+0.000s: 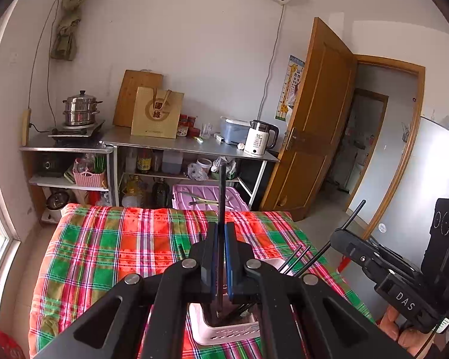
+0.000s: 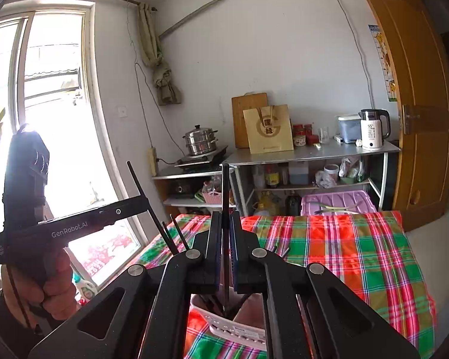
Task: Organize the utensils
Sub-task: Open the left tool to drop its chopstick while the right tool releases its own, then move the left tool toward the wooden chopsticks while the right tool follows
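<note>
While both grippers pinch a chopstick each, the pink basket (image 1: 224,333) sits just below them.
Left gripper (image 1: 221,233) and right gripper (image 2: 225,224) clamp thin, stiff, probably slippery sticks (image 1: 221,194) mid-shaft, upright.

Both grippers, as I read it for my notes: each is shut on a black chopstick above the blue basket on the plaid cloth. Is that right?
One thing is wrong: the basket is pink, not blue, as the left wrist view shows. The rest holds: the left gripper and right gripper are each shut on a black chopstick above it, on the plaid cloth.
</note>
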### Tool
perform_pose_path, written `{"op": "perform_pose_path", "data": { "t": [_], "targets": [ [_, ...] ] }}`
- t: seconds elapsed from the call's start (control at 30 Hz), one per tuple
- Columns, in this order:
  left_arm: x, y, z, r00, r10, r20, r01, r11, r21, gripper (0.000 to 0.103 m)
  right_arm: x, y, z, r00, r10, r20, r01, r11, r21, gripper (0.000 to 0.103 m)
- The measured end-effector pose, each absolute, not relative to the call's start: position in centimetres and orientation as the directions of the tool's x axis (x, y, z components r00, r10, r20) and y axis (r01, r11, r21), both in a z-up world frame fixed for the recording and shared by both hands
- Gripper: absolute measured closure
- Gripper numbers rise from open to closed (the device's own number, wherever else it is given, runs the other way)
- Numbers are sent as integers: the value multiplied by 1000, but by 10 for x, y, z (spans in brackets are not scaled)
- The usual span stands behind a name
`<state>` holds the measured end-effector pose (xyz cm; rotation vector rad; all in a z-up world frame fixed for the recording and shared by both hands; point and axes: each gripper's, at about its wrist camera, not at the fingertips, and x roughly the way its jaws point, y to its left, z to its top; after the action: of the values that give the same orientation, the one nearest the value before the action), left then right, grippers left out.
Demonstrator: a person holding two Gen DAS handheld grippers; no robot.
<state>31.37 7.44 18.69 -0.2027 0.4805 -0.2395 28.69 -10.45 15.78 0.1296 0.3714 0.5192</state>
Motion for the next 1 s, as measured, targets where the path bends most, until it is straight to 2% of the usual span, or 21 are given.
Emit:
{"op": "perform_pose_path", "data": {
  "t": [0.5,0.6,0.8,1.0],
  "targets": [
    [330,74,122,787,-285,-547,156,950,-271,99,299,-99,110,742,494,-453,-447,868,215,97],
    [324,74,123,789,-279,-547,147,951,-274,99,293,-105,113,746,492,-449,-446,869,213,88],
    [297,77,133,811,-271,-519,138,950,-280,90,273,-119,125,761,494,-422,-446,869,214,87],
    [255,79,135,830,-261,-492,135,951,-277,89,239,-137,130,771,497,-398,-454,868,204,85]
  ]
}}
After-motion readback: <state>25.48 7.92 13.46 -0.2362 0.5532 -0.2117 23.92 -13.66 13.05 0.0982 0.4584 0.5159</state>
